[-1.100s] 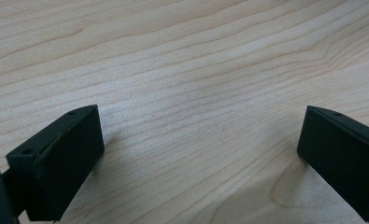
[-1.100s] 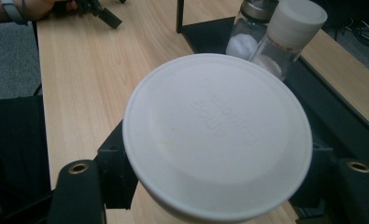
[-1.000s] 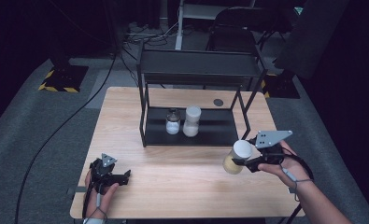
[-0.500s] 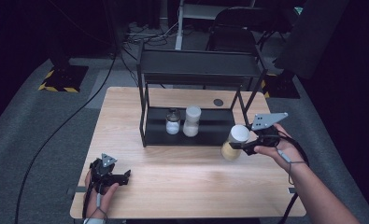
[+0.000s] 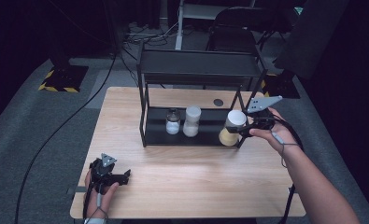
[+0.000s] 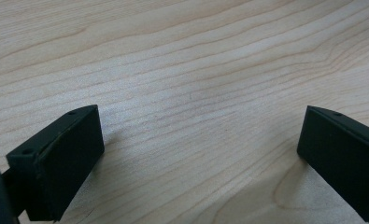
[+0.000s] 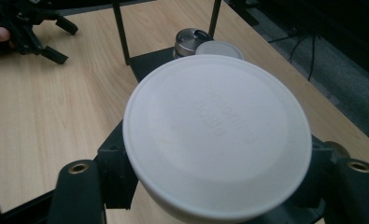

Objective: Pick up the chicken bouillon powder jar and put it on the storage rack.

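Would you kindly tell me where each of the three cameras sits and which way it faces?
High view: above the person's side, facing forward and down on the table and rack; both forearms and hands show.
Left gripper view: on the left gripper, facing down at bare wood between open jaws.
Right gripper view: on the right gripper, looking over the jar it holds toward the rack.
Shared: high and right gripper views both show the jar and left gripper.

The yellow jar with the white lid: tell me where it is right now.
In the high view the yellow jar is clamped in the right gripper at the right end of the black rack, right of the two small jars.
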The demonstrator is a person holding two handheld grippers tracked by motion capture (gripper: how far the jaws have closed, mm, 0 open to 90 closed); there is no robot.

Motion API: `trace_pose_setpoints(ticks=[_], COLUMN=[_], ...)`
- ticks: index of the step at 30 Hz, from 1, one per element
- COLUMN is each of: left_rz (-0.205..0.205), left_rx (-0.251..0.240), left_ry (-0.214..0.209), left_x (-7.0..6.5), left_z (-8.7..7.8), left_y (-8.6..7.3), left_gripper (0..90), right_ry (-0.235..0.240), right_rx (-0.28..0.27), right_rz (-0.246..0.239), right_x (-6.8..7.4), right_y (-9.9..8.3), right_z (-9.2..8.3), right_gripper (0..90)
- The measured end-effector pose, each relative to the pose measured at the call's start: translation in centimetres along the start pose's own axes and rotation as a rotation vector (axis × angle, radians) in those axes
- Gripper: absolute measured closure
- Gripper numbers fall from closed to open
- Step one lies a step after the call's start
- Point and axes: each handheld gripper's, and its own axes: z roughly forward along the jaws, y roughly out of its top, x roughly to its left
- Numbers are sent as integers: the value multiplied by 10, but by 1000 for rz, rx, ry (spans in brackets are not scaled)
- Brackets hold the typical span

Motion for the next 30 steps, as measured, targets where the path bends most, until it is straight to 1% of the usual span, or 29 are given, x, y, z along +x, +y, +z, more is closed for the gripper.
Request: trace_pose_setpoints(ticks=[8, 12, 16, 26, 30], left_rz=[-1, 2, 2, 2, 2], left_rx=[0, 3, 3, 3, 3], left_ry=[1, 1, 2, 2, 2], left_x=[0, 0, 0, 0, 0], left_z=[0, 0, 0, 0, 0], left_y=[0, 0, 0, 0, 0], left_gripper=[6, 5, 5, 5, 5], right_ry=[-23, -28, -24, -16, -10], right_rx=[7, 5, 13, 30, 41], right_rz=[15, 23, 32, 36, 53], right_x=[-15, -21, -26, -35, -39], right_y=[8, 9, 9, 9, 8], right_z=[17, 27, 37, 63, 74], right_gripper=[336, 336, 336, 336, 336])
